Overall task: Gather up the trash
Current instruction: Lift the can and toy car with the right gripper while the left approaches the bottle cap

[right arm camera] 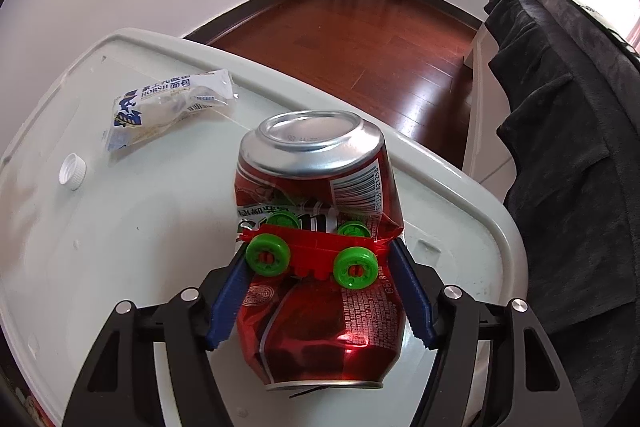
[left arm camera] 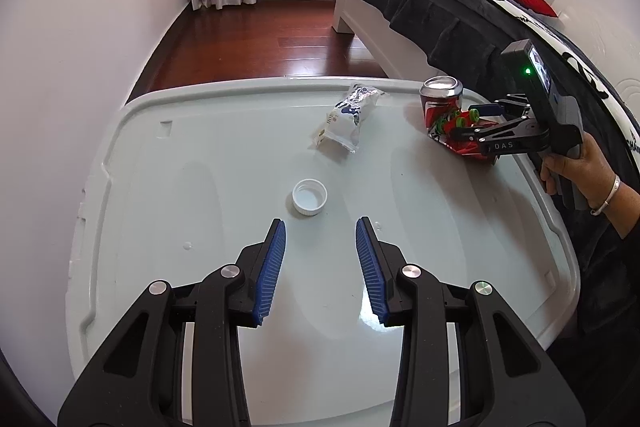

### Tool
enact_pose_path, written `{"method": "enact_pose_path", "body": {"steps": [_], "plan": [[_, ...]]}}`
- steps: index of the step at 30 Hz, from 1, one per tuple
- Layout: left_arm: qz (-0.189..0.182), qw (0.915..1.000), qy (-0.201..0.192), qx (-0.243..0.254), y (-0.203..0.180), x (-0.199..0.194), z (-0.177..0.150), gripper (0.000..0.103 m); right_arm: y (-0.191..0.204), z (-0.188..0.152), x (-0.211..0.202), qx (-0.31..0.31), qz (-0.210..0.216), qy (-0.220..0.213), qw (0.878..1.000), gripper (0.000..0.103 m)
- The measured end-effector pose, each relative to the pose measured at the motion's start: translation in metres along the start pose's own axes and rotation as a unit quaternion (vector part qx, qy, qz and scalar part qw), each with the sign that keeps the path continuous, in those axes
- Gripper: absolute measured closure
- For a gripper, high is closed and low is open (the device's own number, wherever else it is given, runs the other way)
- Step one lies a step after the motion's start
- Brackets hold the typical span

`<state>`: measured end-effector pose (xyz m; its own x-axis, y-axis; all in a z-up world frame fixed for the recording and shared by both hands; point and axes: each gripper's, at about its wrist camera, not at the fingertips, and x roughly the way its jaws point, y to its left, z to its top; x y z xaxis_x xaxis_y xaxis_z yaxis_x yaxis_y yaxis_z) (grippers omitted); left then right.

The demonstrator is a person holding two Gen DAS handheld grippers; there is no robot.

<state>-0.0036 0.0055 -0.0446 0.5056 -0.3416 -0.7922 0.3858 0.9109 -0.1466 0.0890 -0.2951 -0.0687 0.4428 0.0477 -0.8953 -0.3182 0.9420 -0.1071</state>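
Jaws of right gripper (right arm camera: 320, 291) closing around crushed red can (right arm camera: 320, 267), toy car (right arm camera: 312, 255) resting atop it, at counter (right arm camera: 120, 227) edge. Left gripper (left arm camera: 320, 267) hovering wide-spread behind bottle cap (left arm camera: 309, 197), likely lining up next pickup; wrapper (left arm camera: 348, 119) lying beyond.

Crumpled red aluminium can (right arm camera: 320, 267), bent mid-body, silver base up, between the right tool's blue pads. White-blue plastic wrapper (left arm camera: 350, 119) and white bottle cap (left arm camera: 309, 197) lie ahead of the left tool.

Can (right arm camera: 320, 239): dented glossy metal. Wrapper (right arm camera: 168, 107): crinkled shiny plastic film. Cap (left arm camera: 309, 196): ribbed white plastic. Table (left arm camera: 200, 155): smooth glossy plastic. Floor (left arm camera: 256, 39): polished wood.
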Motion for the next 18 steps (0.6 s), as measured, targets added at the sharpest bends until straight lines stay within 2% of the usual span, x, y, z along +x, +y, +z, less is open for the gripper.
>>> {"method": "enact_pose_path", "body": {"steps": [11,16,18], "plan": [[0.006,1.0000,0.000,0.008,-0.001,0.003,-0.002,0.066,-0.005,-0.001,-0.014,0.005,0.002,-0.020,1.000,0.037],[0.016,0.9997,-0.011,0.014,0.013,0.002,0.001,0.066,-0.005,-0.003,-0.038,0.010,0.011,-0.048,0.999,0.037],[-0.010,0.9998,0.000,0.017,0.016,0.008,0.002,0.066,-0.003,-0.005,-0.050,0.012,0.017,-0.059,0.998,0.037]]}}
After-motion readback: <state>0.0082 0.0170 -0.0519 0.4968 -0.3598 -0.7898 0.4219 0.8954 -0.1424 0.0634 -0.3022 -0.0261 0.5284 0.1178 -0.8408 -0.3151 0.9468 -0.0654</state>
